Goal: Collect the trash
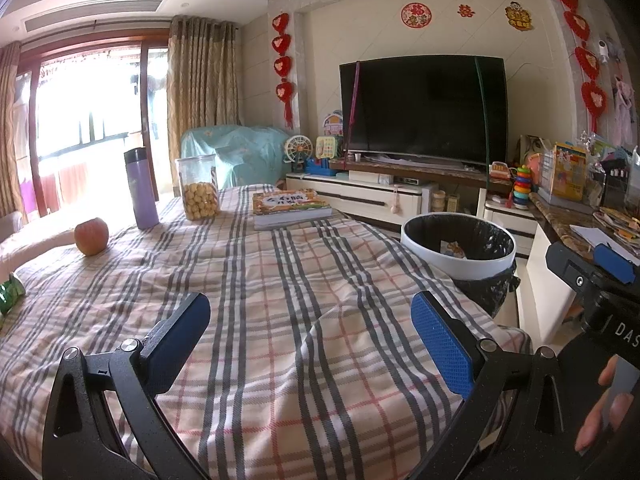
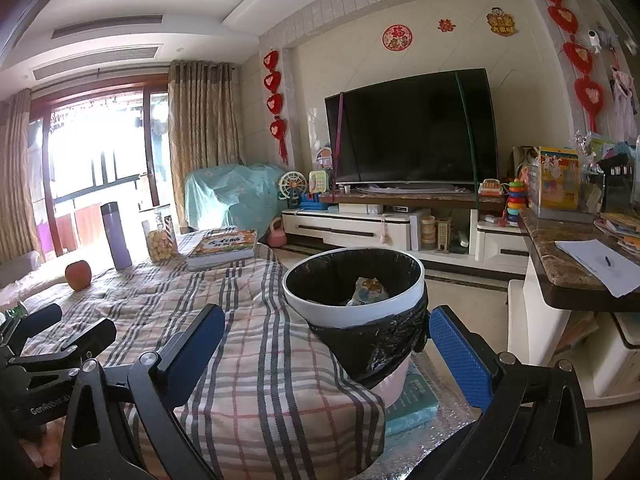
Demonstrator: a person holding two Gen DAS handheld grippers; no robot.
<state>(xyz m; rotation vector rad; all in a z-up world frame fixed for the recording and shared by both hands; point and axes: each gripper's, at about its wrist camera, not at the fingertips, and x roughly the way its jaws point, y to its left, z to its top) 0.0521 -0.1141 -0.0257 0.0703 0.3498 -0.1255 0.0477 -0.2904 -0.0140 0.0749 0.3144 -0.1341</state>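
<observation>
Both tongs spread wide, nothing between the blue ribbed pads: left tongs point(image 1: 310, 332) above the checked cloth, right tongs point(image 2: 326, 348) framing the corner of the cloth and the bin.

Soft, wrinkled plaid cloth point(image 1: 280, 300) over the desk, grey and red stripes on pale pink. On it, far side: round reddish apple point(image 1: 91, 236), tall smooth purple flask point(image 1: 141, 188) with dark cap, clear plastic jar point(image 1: 198, 188) half full of small round yellow snacks, flat picture book point(image 1: 290, 206) lying on a thicker white one. At the left edge, a crinkled green wrapper point(image 1: 10, 292) (only partly in frame).

Round white bin point(image 1: 460, 250) with glossy black liner, just beside the right edge of the desk, standing lower than the top. Inside, one crumpled printed wrapper point(image 2: 368, 290), clearer in the right view; only a small corner visible in the left view.

Only in the right view: liner hanging over the bin's outside, a teal flat box point(image 2: 412, 400) on the floor under it, and the left tongs' dark fingers at far left. Only in the left view: fingertips of a hand point(image 1: 604, 404) at the lower right.

Wide bare stretch of cloth in the middle; narrow floor gap between bin and marble-topped side counter point(image 2: 560, 264).
</observation>
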